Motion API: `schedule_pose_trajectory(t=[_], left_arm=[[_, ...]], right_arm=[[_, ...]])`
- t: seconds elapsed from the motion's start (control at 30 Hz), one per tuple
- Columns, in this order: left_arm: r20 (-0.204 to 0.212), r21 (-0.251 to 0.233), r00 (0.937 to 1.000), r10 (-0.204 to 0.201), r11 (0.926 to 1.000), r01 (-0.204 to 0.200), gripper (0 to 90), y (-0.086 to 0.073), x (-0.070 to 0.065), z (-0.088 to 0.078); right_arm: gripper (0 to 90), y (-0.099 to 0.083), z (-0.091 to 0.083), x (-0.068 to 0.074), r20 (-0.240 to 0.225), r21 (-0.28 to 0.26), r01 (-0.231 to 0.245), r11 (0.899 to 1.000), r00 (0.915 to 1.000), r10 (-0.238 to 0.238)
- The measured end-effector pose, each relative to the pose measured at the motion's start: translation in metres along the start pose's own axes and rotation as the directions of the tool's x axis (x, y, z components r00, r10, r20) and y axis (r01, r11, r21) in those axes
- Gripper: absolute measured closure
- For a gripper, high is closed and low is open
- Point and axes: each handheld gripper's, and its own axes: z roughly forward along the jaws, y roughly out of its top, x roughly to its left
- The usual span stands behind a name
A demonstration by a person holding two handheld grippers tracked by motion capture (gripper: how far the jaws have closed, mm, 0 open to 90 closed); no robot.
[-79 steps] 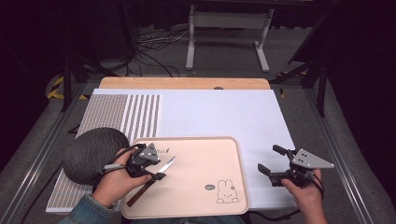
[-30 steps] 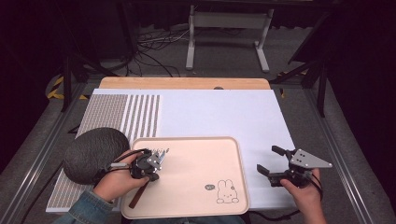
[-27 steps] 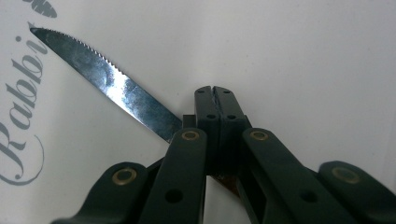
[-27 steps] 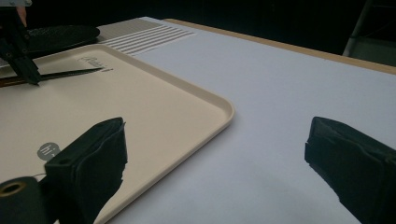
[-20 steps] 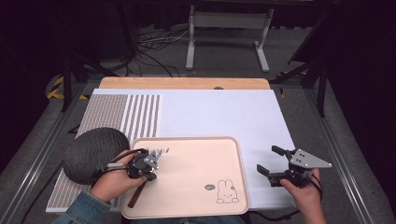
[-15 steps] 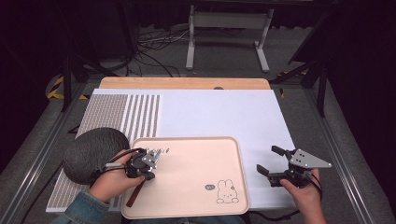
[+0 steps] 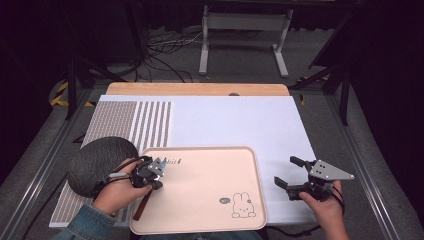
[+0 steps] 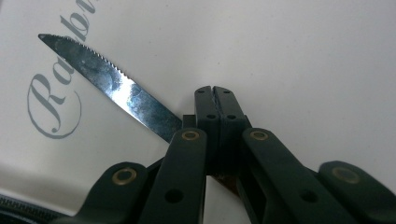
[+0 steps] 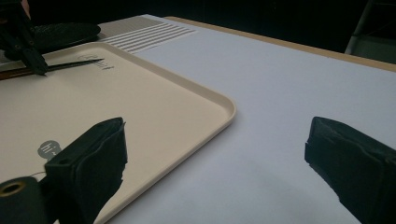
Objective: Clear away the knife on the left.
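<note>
Cream tray (image 7: 210, 200), knife (image 8: 107, 86) in left claw (image 8: 215, 100)

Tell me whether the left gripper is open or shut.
Shut. In the left gripper view the left gripper has its jaws pressed together, clamped on the knife, whose serrated blade sticks out over the tray.

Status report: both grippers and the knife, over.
Left gripper shut on the knife, serrated blade lying low over the beige tray. Right gripper open, empty, over the white mat beside the tray. Nothing in the way.
</note>
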Motion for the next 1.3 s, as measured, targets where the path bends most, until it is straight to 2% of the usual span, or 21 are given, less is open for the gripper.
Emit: schedule_pose_trajectory(t=[0.4,0.67,0.87,1.13,1.23,1.3], left_arm=[[-0.006,-0.013,0.9993,-0.036,0.9993,0.036,90.0,-0.006,0.008,-0.002],[0.005,-0.026,0.9977,-0.067,0.9974,0.067,90.0,-0.012,0.013,-0.003],[0.002,-0.022,0.9975,-0.070,0.9973,0.070,90.0,-0.014,0.013,-0.004],[-0.006,-0.022,0.9987,-0.051,0.9985,0.051,90.0,-0.014,0.011,-0.004],[-0.005,-0.049,0.9989,-0.048,0.9977,0.047,88.2,-0.013,0.008,-0.008],[-0.014,-0.079,0.9989,-0.046,0.9959,0.044,81.4,-0.013,0.005,-0.014]], right_arm=[[6.2,0.000,0.001,0.000,-0.002,-0.001,-0.003,1.000,1.0000,0.003],[6.1,-0.001,0.001,0.000,0.001,0.003,-0.003,1.000,1.0000,0.003],[6.2,-0.001,0.001,0.000,-0.002,0.003,-0.002,1.000,1.0000,0.002],[6.1,-0.001,0.003,0.000,-0.001,0.009,-0.003,1.000,1.0000,0.003],[6.1,-0.001,0.003,-0.001,0.002,0.009,-0.001,1.000,1.0000,0.001],[6.2,-0.001,0.003,-0.001,0.003,0.007,-0.001,1.000,1.0000,0.001]])
